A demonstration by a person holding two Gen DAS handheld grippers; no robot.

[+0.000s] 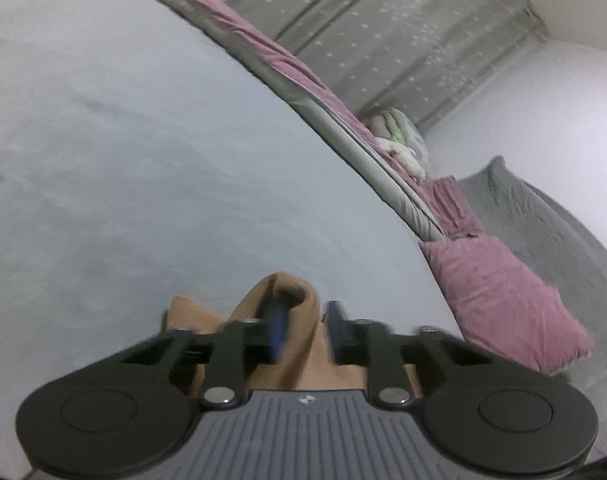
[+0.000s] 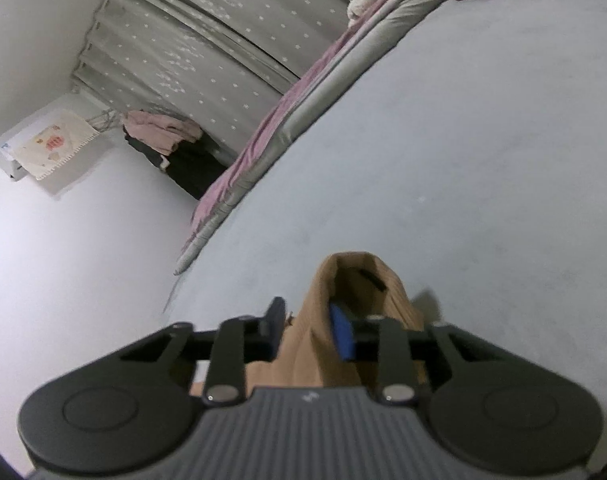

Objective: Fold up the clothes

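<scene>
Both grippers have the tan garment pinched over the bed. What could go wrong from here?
1. The left gripper holds only a bunched fold of the tan garment; it may slip out under tension.
2. The right gripper also pinches a narrow ridge, so uneven pulling could skew the fold.
3. The pink pillow lies near the edge of the grey bedsheet; a wide swing might snag it.

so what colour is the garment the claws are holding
Tan brown, ribbed garment, clearest in the right wrist view.

Grippers: two, left gripper and right gripper
Tan garments: one
Pink pillows: one
Curtains: one
</scene>
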